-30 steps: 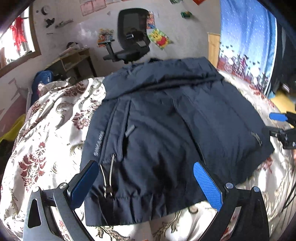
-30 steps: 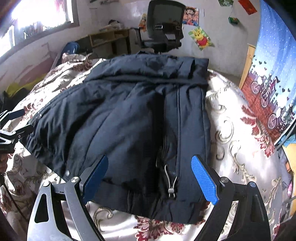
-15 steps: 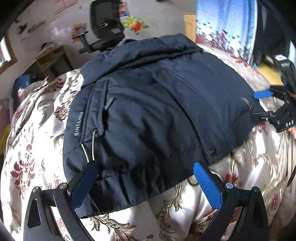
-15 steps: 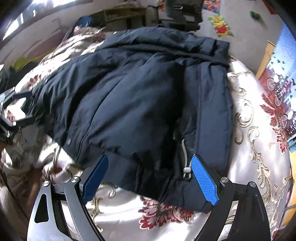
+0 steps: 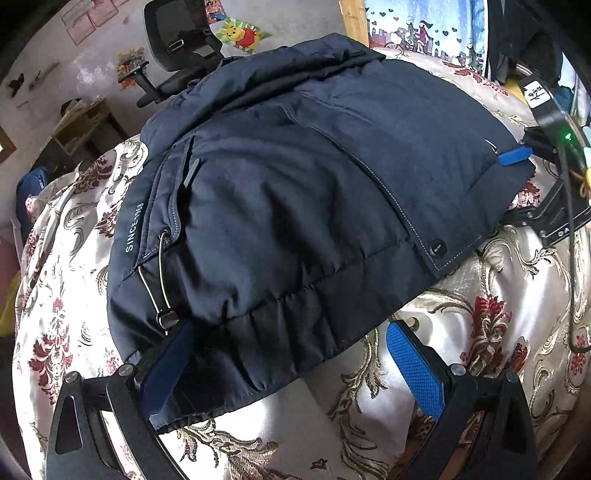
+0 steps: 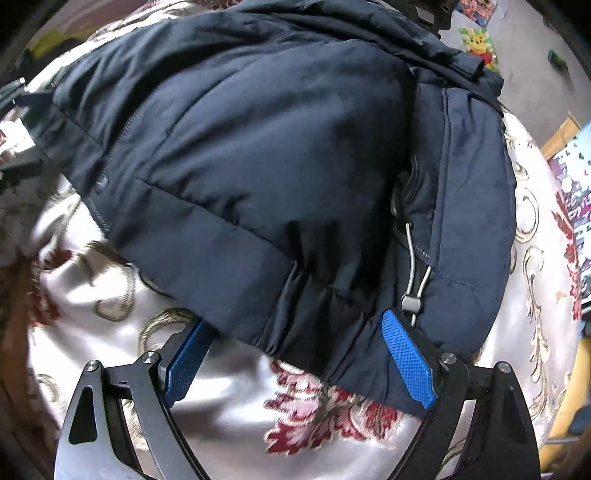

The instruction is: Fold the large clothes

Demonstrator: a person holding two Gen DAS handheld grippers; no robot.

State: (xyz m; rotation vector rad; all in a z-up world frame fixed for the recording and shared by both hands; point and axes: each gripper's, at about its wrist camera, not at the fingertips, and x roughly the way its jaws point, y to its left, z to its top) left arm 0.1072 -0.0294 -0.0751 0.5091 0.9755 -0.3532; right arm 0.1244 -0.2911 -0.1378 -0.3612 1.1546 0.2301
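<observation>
A dark navy padded jacket (image 5: pixel 295 177) is spread flat on a bed covered by a shiny cream bedspread (image 5: pixel 498 314) with red flowers and gold scrolls. Its elastic hem (image 5: pixel 288 332) is turned toward both cameras, and its folded upper part lies at the far end, toward a black office chair (image 5: pixel 177 40). White lettering is printed along one side seam, and a grey drawstring (image 5: pixel 160 280) with a toggle hangs near the hem on that side; a second drawstring (image 6: pixel 413 277) is seen in the right wrist view. The left gripper (image 5: pixel 291 369) is held at the hem with its blue fingers (image 5: pixel 415 373) wide apart, one resting on the cloth by the toggle and the other over bare bedspread, nothing being clamped. The right gripper (image 6: pixel 299 365) is likewise spread wide at the hem, one of its fingers (image 6: pixel 406 358) lying on the jacket below the toggle and the other at the hem's edge. A cartoon bear poster (image 5: pixel 242 33) is fixed to the wall behind.
</observation>
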